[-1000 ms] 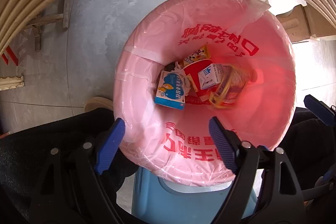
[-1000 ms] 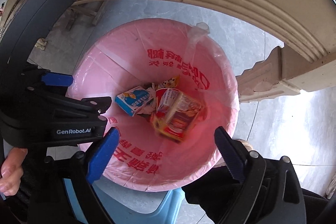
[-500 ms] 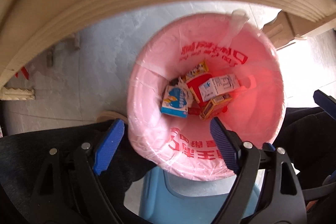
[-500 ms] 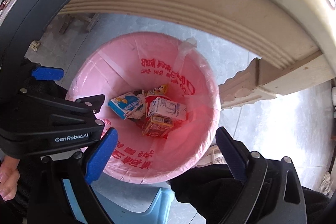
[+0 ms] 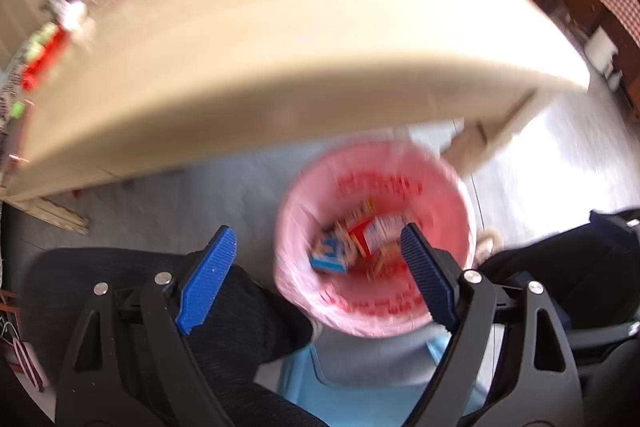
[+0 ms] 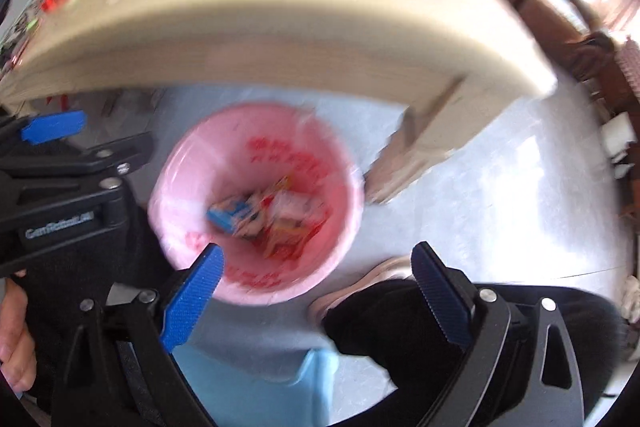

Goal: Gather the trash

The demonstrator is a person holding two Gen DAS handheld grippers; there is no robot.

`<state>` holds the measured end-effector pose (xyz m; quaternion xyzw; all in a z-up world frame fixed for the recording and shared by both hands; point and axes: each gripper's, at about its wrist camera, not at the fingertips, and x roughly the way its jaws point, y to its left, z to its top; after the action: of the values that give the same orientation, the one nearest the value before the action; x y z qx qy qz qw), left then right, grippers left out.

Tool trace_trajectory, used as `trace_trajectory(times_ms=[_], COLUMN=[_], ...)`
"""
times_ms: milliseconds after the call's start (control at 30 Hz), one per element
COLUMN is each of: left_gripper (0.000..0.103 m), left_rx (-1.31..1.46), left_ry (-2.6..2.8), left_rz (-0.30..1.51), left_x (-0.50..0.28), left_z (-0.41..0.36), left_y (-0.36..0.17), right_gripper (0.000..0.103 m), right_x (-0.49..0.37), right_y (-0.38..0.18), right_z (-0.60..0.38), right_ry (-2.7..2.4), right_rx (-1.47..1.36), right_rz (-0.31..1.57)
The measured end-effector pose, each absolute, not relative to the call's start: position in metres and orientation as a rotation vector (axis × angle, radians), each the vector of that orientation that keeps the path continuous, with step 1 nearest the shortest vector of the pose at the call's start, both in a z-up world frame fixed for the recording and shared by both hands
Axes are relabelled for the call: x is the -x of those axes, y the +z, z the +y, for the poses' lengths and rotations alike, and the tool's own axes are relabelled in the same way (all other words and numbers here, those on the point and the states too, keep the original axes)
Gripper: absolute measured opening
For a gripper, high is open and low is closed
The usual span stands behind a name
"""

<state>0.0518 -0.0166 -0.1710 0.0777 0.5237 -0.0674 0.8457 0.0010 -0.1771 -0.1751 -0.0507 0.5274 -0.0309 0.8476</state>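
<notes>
A bin lined with a pink bag stands on the floor below both grippers. Inside it lie a blue carton, a red and white carton and other blurred wrappers. My left gripper hangs high above the bin's near left rim; its jaws are wide apart and still opening, with nothing between them. My right gripper is open and empty above the bin's near rim. In the right wrist view the left gripper's body sits at the left.
A pale wooden table overhangs the bin, its leg right of it. Small items, one red, lie on the tabletop's left end. A light blue stool stands in front. The person's dark trouser legs and shoe flank the bin.
Both grippers have risen away from the bin, which now looks smaller, and tilted upward so the tabletop has come into view. The last carton has settled among the trash.
</notes>
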Motion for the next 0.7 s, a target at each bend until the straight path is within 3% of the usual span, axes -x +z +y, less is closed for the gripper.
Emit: trace_trajectory(times_ms=[33, 67, 300, 533, 700], left_gripper=[0.09, 0.09, 0.096, 0.097, 0.097], left_rx=[-0.151, -0.133, -0.048, -0.04, -0.014], left_ry=[-0.137, -0.125, -0.082, -0.035, -0.038], left_rz=[1.078, 1.044, 0.818, 0.625, 0.573], left_x=[-0.051, -0.049, -0.026, 0.012, 0.031], left_z=[-0.016, -0.013, 0.0, 0.007, 0.009], left_y=[-0.157, -0.141, -0.036, 0.042, 0.071], right_gripper=[0.092, 0.096, 0.096, 0.096, 0.096], right_x=[0.002, 0.006, 0.04, 0.079, 0.105], right_y=[-0.155, -0.136, -0.003, 0.07, 0.101], right_z=[-0.18, -0.182, -0.175, -0.15, -0.146], right_ry=[-0.095, -0.116, -0.141, -0.154, -0.136], right_rx=[0.118, 0.122, 0.112, 0.173, 0.136], right_rz=[1.046, 0.991, 0.616, 0.427, 0.355])
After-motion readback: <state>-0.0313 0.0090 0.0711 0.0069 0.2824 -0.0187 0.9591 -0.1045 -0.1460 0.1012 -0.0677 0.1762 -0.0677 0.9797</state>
